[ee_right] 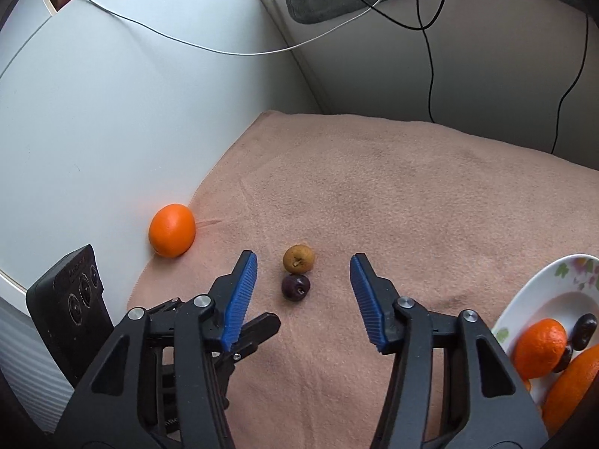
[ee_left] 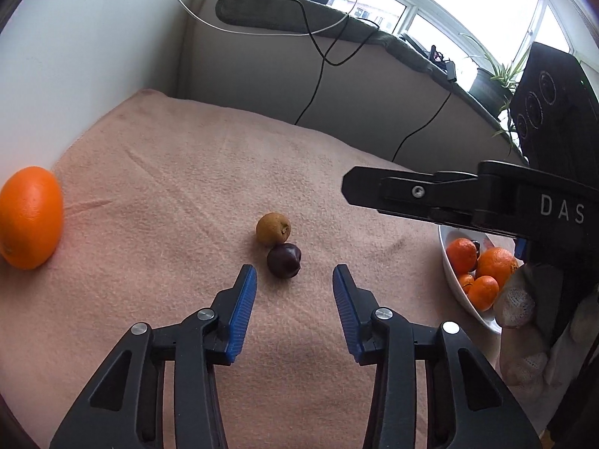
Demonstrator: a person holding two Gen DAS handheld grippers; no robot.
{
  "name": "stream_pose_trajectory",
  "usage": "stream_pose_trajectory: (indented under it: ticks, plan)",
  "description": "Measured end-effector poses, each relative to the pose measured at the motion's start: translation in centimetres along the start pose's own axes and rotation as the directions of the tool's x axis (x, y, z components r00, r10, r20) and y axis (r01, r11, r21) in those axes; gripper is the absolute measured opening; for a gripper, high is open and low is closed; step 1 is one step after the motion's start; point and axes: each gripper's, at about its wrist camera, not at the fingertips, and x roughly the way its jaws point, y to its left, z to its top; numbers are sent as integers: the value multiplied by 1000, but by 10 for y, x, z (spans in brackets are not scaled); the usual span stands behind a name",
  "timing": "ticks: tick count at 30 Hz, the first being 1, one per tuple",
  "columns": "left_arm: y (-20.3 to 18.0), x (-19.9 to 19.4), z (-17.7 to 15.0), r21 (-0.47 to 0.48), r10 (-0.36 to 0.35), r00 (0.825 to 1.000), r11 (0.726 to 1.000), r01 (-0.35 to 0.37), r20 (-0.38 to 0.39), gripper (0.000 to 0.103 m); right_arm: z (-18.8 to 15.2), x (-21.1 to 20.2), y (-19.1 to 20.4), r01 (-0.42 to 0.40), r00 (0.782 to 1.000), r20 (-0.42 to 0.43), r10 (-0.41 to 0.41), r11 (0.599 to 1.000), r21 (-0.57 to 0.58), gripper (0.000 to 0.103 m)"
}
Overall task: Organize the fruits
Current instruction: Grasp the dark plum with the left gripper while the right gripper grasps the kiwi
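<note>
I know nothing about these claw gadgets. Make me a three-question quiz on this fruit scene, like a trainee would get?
1. True or false: the plum touches the brown fruit.
2. Where is the big orange? A) in the bowl B) by the white wall C) in a claw
3. Fill in: both claws, left claw and right claw, hold ____.

Key: 1 true. 2 B. 3 nothing; both are open. The bowl already holds oranges.

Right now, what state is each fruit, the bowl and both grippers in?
Large orange: loose on the cloth, by the white wall.
Brown fruit: on the cloth, touching the plum.
Dark plum: on the cloth, ungrasped.
Bowl: partly filled with oranges and dark fruit.
Left gripper: open, empty.
Right gripper: open, empty.
</note>
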Motion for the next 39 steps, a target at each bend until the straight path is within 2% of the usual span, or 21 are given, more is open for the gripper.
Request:
stream_pose_trajectory:
  ticks: [8,20,24,32,34,37,39]
  plan:
    - [5,15,1,-28,-12,1000,1000,12,-29,40,7,39,-1,-38,995,-90,41,999,32,42]
    - [6,28,7,-43,-4,999,999,3,-43,38,9,71,-4,-43,990,-132,50,998,56,41]
    - [3,35,10,-31,1,998,1000,-3,-56,37,9,78,-9,-45,988,-142,55,996,70,36]
    - [4,43,15,-28,15,998,999,-17,-58,32,6,93,-7,-53,984,-164,64,996,70,33]
    - [3,45,18,-27,21,998,999,-23,-56,29,5,92,-8,-60,985,-160,72,995,77,29]
    - [3,45,17,-21,25,998,999,-26,-58,21,5,93,-9,-66,984,-157,79,994,91,29]
    - [2,45,17,-14,25,998,1000,-26,-57,21,5,91,-10,-66,985,-152,79,994,91,29]
